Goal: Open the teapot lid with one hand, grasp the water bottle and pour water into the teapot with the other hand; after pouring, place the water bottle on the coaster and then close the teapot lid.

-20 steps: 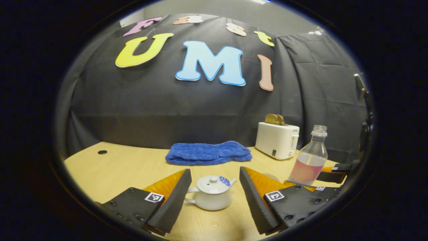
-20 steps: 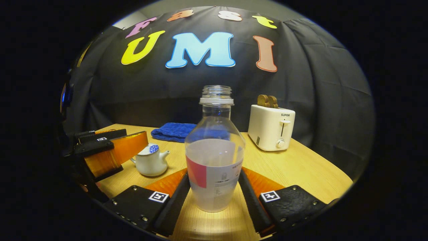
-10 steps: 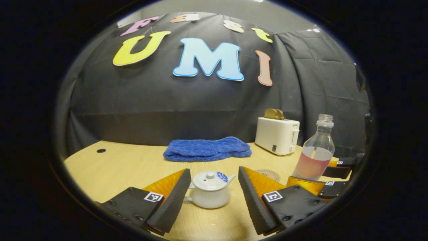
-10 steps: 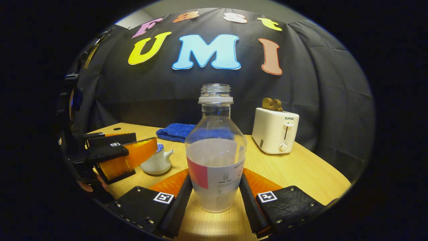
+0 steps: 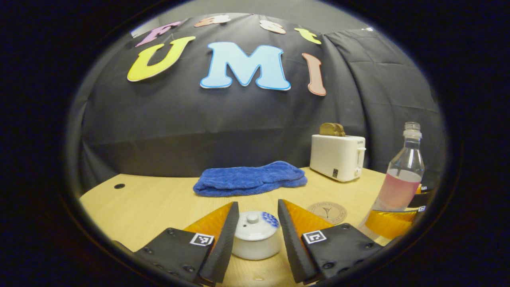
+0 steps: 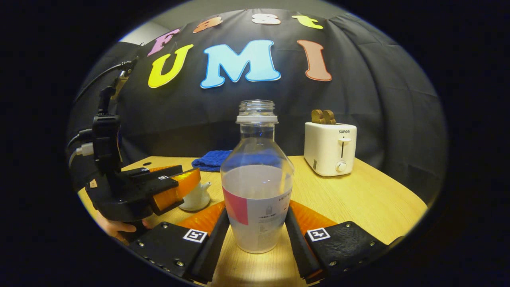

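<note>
A small white teapot point(image 5: 256, 243) with a blue-patterned lid point(image 5: 255, 222) stands on the wooden table point(image 5: 151, 203). My left gripper point(image 5: 257, 205) has its fingers against both sides of the lid, hiding the handle and spout. In the right gripper view, that left gripper point(image 6: 187, 183) covers the top of the teapot point(image 6: 195, 198). My right gripper point(image 6: 255, 215) is shut on an uncapped water bottle point(image 6: 257, 179), half full and upright. The left gripper view has the bottle point(image 5: 400, 183) at far right. A round coaster point(image 5: 328, 211) lies between teapot and bottle.
A white toaster point(image 5: 338, 156) with bread in it stands at the back right, and appears again as the toaster point(image 6: 330, 148) beyond the bottle. A folded blue towel point(image 5: 249, 179) lies at the back centre. A hand point(image 6: 113, 227) holds the left gripper.
My left gripper's fingers have narrowed from wide apart onto the teapot's lid and moved closer to it. The right gripper has stayed shut on the bottle and shifted slightly away from the teapot.
</note>
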The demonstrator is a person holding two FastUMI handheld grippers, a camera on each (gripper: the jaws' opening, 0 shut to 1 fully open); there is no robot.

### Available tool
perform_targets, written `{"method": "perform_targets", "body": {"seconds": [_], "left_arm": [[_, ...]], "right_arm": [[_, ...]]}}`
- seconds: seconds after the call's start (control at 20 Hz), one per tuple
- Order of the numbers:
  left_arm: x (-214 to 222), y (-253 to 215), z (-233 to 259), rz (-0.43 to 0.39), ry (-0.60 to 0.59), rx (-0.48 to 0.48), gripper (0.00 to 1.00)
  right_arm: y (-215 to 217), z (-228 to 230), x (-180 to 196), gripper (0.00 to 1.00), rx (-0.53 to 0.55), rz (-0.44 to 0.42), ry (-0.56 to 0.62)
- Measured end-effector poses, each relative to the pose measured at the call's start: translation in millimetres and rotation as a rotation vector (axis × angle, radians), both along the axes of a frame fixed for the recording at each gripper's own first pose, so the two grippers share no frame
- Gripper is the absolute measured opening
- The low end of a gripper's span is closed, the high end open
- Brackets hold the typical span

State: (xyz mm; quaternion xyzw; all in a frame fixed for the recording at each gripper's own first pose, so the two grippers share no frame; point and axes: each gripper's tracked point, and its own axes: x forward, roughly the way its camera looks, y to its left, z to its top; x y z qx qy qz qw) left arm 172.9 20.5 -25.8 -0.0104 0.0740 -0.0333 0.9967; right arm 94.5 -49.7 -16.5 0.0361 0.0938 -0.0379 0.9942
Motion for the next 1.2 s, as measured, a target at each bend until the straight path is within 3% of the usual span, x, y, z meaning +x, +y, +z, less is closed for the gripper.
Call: {"method": "perform_targets", "body": {"seconds": [0.15, 0.25, 0.4, 0.5, 0.55, 0.7, 0.8, 1.2], "left_arm": [[9.1, 3.9, -7.5, 0.028, 0.01, 0.019, 0.7], [-1.3, 6.1, -2.3, 0.033, 0.011, 0.033, 0.39], [-0.8, 4.0, -4.5, 0.019, 0.012, 0.045, 0.4], [-1.6, 1.2, -1.6, 0.033, 0.012, 0.05, 0.22], [0.0, 1.4, -0.6, 0.03, 0.003, 0.058, 0.19], [-0.6, 1.5, -0.5, 0.004, -0.012, 0.017, 0.22], [-2.3, 5.8, 5.9, 0.007, -0.035, -0.025, 0.15], [-16.2, 22.3, 34.6, 0.038, -0.119, -0.082, 0.15]], "right_arm": [[2.4, 4.4, -1.4, 0.76, -0.021, -0.003, -0.018], [6.0, 5.6, -1.0, 0.76, -0.027, 0.006, -0.021], [8.9, 5.1, -1.3, 0.76, -0.03, 0.017, -0.021], [10.3, 5.8, -1.5, 0.76, -0.027, 0.022, -0.022], [9.6, 5.4, -1.7, 0.76, -0.028, 0.021, -0.021], [10.1, 6.9, -2.0, 0.76, -0.034, 0.02, -0.026], [10.6, 6.5, -2.2, 0.76, -0.037, 0.021, -0.026], [4.7, 6.6, -1.9, 0.76, -0.094, -0.008, -0.029]]}}
